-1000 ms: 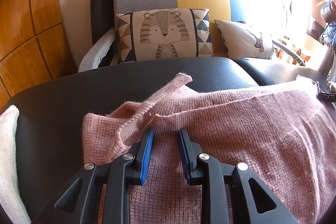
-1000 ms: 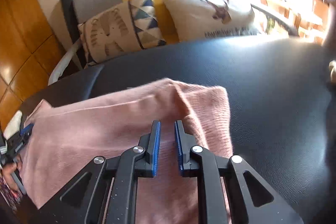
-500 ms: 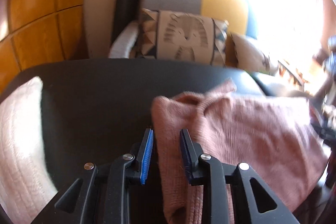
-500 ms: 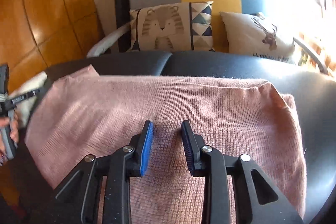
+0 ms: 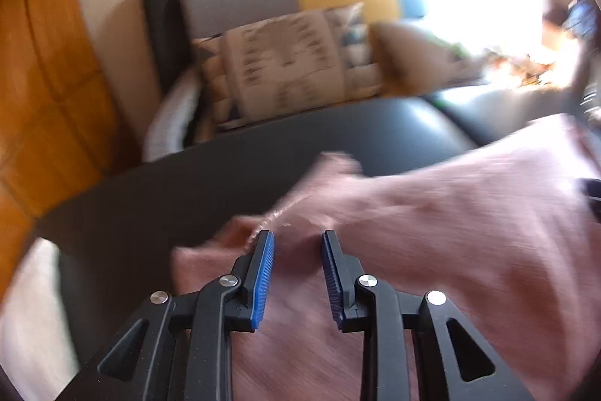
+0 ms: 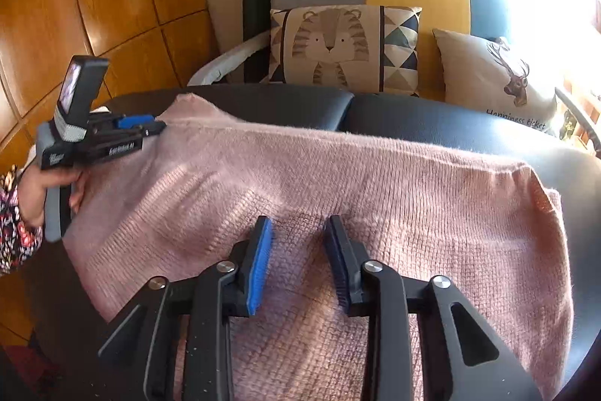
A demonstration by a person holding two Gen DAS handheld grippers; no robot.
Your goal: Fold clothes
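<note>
Pink knit fills the lower part of both wrist views: a sweater [image 6: 338,183] lies spread flat on a black padded bench [image 6: 450,115], its long axis running crosswise to both grippers, from the left gripper's end over to the far right edge. Starting at that left end, the left gripper [image 5: 296,243] hangs over the bunched, narrower part of the sweater [image 5: 432,232], where a strip of knit runs up and away ahead of its fingertips; its jaws stand apart with cloth showing between them, gripping nothing, though the view is blurred and I cannot tell whether the tips touch the knit. Seen from the right wrist camera, the same left gripper [image 6: 146,126] sits at the sweater's far left corner, held in a hand [image 6: 41,190] with a flowered sleeve [image 6: 11,235] behind it. Moving rightward, the right gripper [image 6: 298,224] hovers over the broad middle of the sweater, jaws likewise parted and empty, the knit stretching off to either side of it and the squared right edge lying well off to its right. I judge the left gripper is nearer an end that a fold could carry across, while the right one has only flat cloth below. Whether this layout is a finished fold or one still to be doubled over, the pictures do not settle.
</note>
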